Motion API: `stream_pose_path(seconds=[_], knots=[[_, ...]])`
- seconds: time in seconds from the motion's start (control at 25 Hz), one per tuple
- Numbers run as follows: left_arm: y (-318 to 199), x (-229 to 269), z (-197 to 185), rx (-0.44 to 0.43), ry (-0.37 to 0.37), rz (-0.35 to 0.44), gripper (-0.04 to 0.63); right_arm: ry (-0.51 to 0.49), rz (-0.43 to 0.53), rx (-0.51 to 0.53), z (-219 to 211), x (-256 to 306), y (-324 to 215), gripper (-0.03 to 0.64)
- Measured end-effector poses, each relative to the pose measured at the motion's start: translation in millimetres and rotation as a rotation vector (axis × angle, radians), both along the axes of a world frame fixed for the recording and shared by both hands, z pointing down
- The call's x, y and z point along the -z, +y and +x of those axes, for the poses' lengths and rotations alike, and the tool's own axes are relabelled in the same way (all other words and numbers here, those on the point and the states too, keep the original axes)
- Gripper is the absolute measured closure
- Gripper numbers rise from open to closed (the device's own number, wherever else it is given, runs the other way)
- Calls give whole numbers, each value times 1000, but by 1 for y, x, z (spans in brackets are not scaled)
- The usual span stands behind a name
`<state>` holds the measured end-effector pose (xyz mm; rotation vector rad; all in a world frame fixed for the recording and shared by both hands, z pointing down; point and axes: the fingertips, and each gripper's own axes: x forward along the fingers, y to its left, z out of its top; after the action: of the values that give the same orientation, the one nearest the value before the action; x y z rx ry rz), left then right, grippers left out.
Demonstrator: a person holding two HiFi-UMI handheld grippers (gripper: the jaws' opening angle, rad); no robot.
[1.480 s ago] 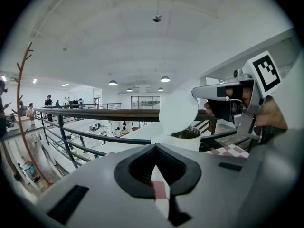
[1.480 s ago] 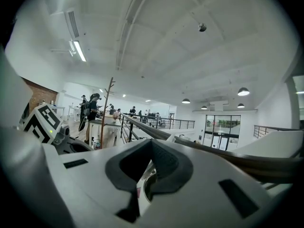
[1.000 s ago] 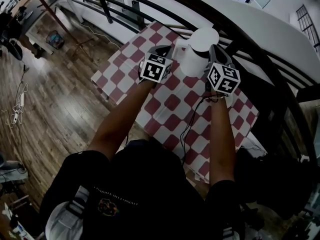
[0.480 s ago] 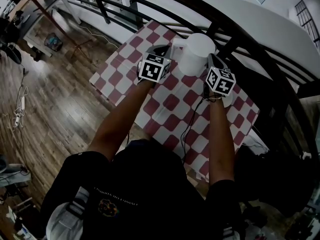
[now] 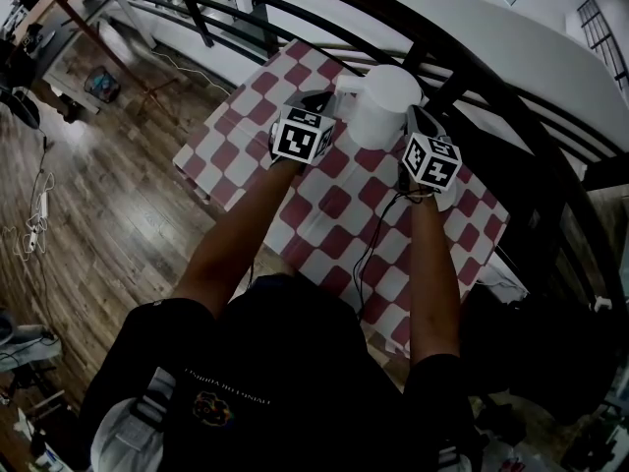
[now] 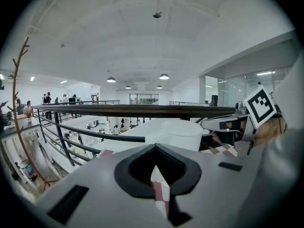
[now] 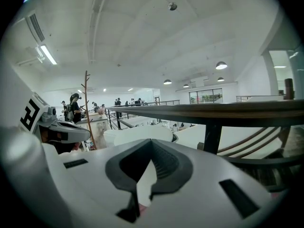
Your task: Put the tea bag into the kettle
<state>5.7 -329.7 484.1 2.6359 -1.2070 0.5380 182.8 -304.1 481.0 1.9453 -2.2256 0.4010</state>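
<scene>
Flanking the white plastic kettle (image 5: 383, 106) near the far edge of the red-and-white checked table (image 5: 339, 200), with left gripper (image 5: 316, 99) and right gripper (image 5: 418, 118) equally near, jaws together on nothing, no tea bag visible in any view.

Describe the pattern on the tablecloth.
The tablecloth has red and white checks, clearest in the head view.
</scene>
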Motion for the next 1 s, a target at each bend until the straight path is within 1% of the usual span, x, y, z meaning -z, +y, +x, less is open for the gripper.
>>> stream_pose_path(seconds=[0.24,0.44,0.64,0.76,0.92,1.0], knots=[[1,-5,-6,0,-1,-3,594,4,4,-8,0,-2,-1,601],[13,-4,-18,6,4,-2,594,29,-27,6,-7,-5,9,601],[29,0,-33,13,18,6,594,12,-13,47,-24,-2,41,601],[46,1,-41,4,12,4,594,1,-13,59,-31,0,65,601],[72,1,-42,-27,6,0,594,-11,-3,66,-36,7,100,601],[88,-1,-42,-49,17,-14,594,-27,0,60,-36,9,118,601]])
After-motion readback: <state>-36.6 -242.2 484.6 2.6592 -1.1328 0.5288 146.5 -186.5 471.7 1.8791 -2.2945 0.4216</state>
